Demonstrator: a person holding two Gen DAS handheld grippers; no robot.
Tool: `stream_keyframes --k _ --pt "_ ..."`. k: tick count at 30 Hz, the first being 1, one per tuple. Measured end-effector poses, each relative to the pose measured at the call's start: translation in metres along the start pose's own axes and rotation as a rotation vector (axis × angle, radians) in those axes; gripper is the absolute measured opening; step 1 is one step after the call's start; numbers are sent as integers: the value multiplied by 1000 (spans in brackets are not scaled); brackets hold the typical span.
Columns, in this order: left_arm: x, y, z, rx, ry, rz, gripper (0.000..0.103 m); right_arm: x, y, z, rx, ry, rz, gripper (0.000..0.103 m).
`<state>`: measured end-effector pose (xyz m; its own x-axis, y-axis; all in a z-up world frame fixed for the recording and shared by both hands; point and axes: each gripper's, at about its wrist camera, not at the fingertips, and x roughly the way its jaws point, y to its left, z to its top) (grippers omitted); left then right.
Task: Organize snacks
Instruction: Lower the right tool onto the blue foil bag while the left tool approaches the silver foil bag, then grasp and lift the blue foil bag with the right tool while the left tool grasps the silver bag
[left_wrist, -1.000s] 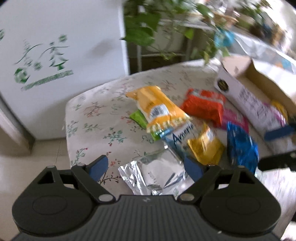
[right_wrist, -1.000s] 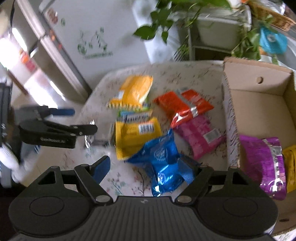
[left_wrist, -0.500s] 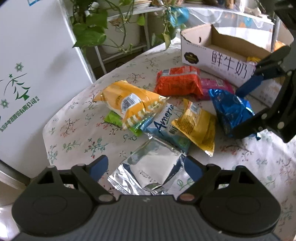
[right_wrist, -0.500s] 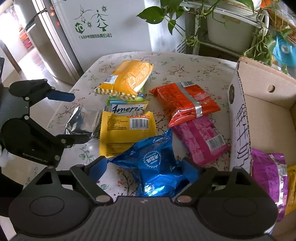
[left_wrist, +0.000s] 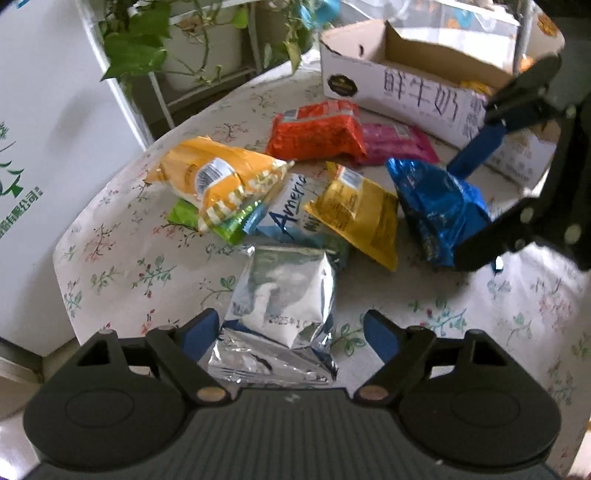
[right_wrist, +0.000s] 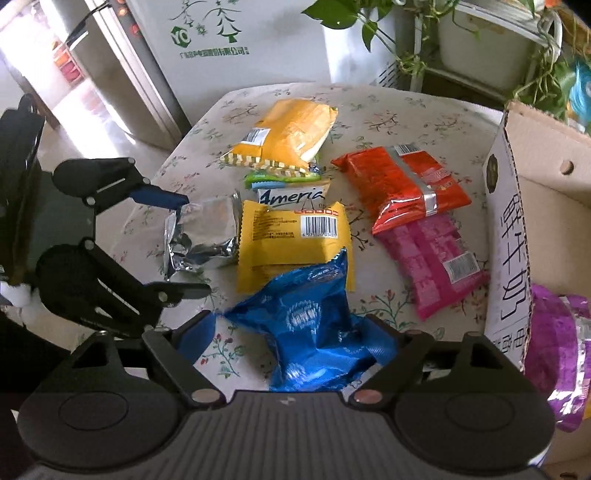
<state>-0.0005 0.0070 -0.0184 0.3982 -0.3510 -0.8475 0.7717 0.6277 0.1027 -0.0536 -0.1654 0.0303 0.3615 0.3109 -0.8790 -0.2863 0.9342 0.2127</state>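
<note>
Snacks lie in a loose heap on the floral tablecloth (left_wrist: 122, 273). Left wrist view: left gripper (left_wrist: 291, 332) spread wide, silver foil pack (left_wrist: 284, 295) between its fingers w/ its near end under the tips, neither pad clearly pressing it. Beyond it: white-blue "Ameri.." pack (left_wrist: 284, 218), yellow pack (left_wrist: 358, 214), orange-yellow bag (left_wrist: 210, 177) over a green pack (left_wrist: 184, 218), red pack (left_wrist: 317, 129), pink pack (left_wrist: 399, 142), blue bag (left_wrist: 436, 206). Cardboard box (left_wrist: 406, 85) at the far right edge of the table. Right gripper (left_wrist: 469, 206) reaches in from the right, fingers either side of the blue bag.

Right wrist view: right gripper (right_wrist: 291, 332) also wide, blue bag (right_wrist: 314, 325) between the fingers, not squeezed. Purple pack (right_wrist: 550, 347) sits inside the box (right_wrist: 509, 229). Left gripper (right_wrist: 184, 243) open round the silver pack (right_wrist: 203, 229), at the left
</note>
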Motion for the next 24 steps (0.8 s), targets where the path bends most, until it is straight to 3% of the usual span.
stream_keyframes --k 6,11,17,20,24 --pt "-3 3 9 -21 -33 30 86 1 -4 -2 23 0 -49 91" --pt "15 -6 12 -3 1 66 89 9 -5 -5 33 22 -62 91" --pt "22 -3 14 -61 0 54 96 22 -5 -8 43 53 -107 91" --pt "24 1 11 -130 4 11 96 27 -7 -10 63 67 -124 91" --pt "25 0 10 -152 2 -1 96 28 -6 -9 58 61 -150 86"
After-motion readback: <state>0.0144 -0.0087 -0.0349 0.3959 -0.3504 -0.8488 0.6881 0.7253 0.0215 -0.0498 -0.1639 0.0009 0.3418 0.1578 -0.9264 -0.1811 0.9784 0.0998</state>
